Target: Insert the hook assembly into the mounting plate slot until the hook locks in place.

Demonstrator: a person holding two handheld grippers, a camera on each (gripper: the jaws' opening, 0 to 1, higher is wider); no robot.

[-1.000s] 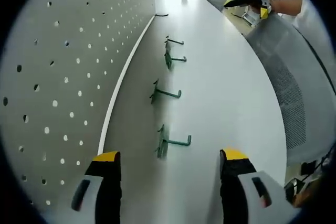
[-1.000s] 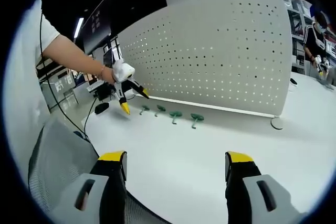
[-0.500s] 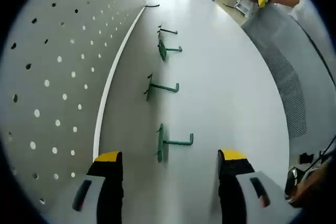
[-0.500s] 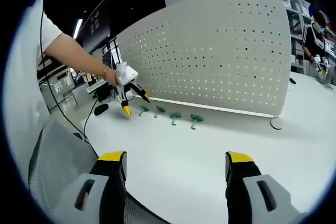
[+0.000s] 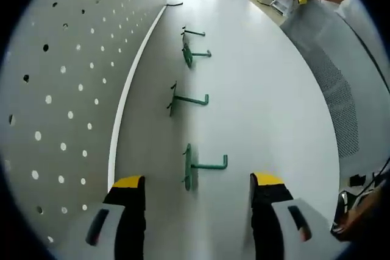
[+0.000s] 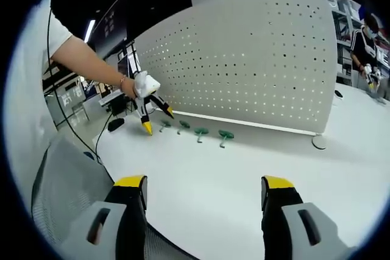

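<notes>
Several green hooks lie in a row on the white table beside the white pegboard. The nearest hook rests just ahead of my left gripper, which is open with the hook's plate in line with the gap between its jaws. Further along lie a second hook and two more. My right gripper is open above the table's near edge and far from the hooks. In the right gripper view the left gripper hovers open at the row's left end, held by a hand.
A grey mesh chair back stands at the table's edge near my right gripper. The pegboard stands upright along the far side on a round foot. A person stands far right in the background. A black cable lies at the table's far end.
My left gripper has moved forward and down toward the nearest hook, which now sits closer to its jaws. The right gripper has stayed where it was.
</notes>
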